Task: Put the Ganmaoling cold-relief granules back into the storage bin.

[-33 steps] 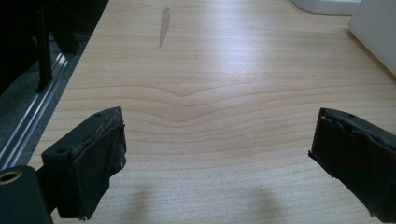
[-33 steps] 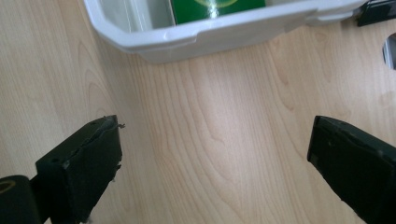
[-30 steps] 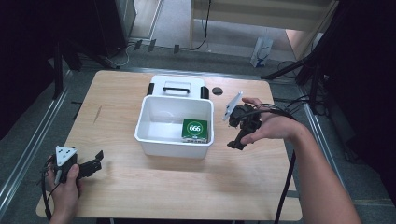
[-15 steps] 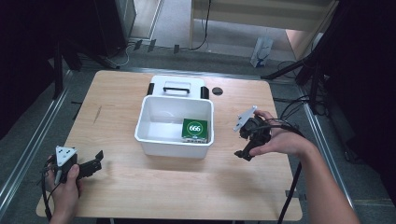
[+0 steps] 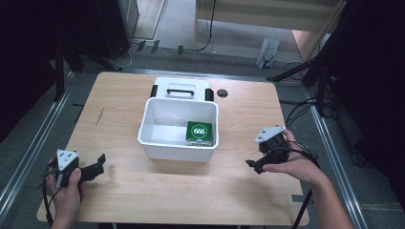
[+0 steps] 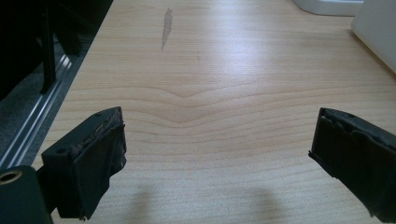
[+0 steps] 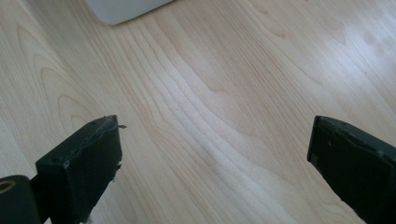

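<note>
A white plastic bin (image 5: 177, 144) stands mid-table with a green box marked 666 (image 5: 199, 132) lying inside at its right. Its white lid (image 5: 181, 88) with a black handle lies just behind it. My left gripper (image 5: 98, 164) rests low at the table's front left corner, open, nothing between its jaws (image 6: 215, 158). My right gripper (image 5: 254, 165) hovers over the table to the right of the bin, open and empty (image 7: 215, 158); the bin's corner (image 7: 122, 8) shows at the top of the right gripper view.
A small dark round hole (image 5: 221, 93) sits in the tabletop behind the bin. Bare wood (image 5: 191, 191) stretches along the front. Metal rails (image 5: 28, 157) run beside the table on the left, and cables (image 5: 298, 112) trail on the floor at right.
My right gripper has come away from beside the bin, moving right and toward the front edge and dropping lower. The left gripper has stayed put.
</note>
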Tool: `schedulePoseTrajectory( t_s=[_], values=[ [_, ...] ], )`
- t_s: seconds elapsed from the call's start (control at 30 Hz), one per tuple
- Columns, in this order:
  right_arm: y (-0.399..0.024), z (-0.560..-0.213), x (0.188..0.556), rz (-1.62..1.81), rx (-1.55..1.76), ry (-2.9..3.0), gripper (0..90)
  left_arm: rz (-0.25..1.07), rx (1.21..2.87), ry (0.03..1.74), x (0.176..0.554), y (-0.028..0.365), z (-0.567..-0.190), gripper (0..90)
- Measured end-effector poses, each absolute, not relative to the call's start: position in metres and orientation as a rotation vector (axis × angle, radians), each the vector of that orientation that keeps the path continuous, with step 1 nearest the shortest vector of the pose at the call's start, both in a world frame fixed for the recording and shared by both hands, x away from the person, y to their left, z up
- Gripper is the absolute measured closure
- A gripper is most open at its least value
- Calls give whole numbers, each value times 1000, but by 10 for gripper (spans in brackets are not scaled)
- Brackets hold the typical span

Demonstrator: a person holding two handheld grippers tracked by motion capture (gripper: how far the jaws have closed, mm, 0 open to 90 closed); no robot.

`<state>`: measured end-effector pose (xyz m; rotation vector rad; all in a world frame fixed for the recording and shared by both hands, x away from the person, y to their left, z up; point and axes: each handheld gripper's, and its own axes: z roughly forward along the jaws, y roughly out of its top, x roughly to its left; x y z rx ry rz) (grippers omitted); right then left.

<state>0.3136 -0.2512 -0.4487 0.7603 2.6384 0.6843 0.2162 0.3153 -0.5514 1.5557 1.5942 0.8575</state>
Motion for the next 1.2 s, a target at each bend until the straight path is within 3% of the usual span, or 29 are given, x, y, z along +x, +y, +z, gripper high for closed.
schedulePoseTrajectory(
  t_s=[0.73,1.2],
  values=[
    [-326,-520,249,1120,1277,2122,41,866,1550,1600,216,315,-551,38],
    [-351,-543,212,1194,1461,1822,48,862,1550,1604,216,316,-551,38]
  ],
)
